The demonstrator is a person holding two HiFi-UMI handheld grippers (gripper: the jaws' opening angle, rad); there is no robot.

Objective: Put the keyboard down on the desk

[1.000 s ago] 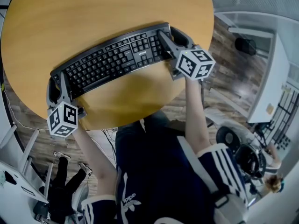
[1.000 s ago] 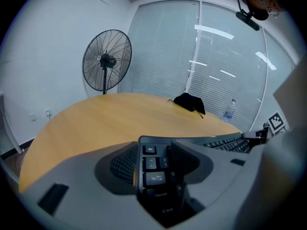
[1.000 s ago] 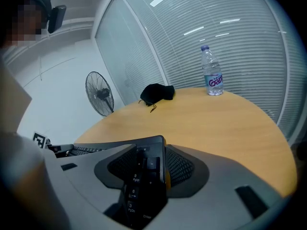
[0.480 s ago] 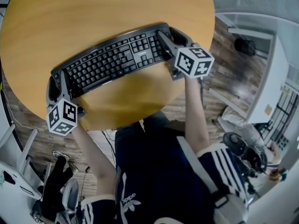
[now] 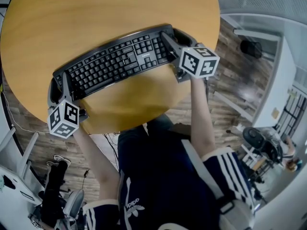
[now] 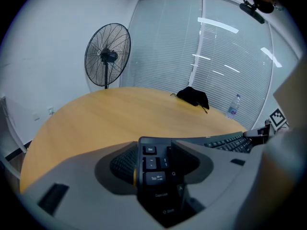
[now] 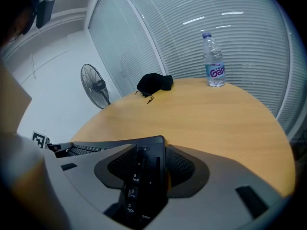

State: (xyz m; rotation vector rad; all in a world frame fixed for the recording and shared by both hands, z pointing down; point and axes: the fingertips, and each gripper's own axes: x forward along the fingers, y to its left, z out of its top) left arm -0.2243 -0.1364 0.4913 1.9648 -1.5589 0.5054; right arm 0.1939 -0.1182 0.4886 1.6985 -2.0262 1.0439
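Observation:
A black keyboard (image 5: 115,61) lies slantwise over the near part of the round wooden desk (image 5: 96,8). Its shadow falls on the wood in front of it, and I cannot tell whether it rests on the desk. My left gripper (image 5: 60,84) is shut on the keyboard's left end, with the Esc and Tab keys between its jaws in the left gripper view (image 6: 154,166). At the number-pad end my right gripper (image 5: 173,37) is shut on the keyboard too (image 7: 144,169). The key rows (image 6: 230,143) run off towards the other gripper in both gripper views (image 7: 91,148).
A black pouch (image 7: 153,84) and a water bottle (image 7: 214,60) stand at the desk's far side. A pedestal fan (image 6: 107,55) stands beyond the desk by the blinds. The desk's near edge (image 5: 139,121) is just above the person's lap. A wheeled chair (image 5: 261,145) stands at the right.
Keyboard and both grippers have hardly shifted. The wheeled chair on the floor at the lower right has moved.

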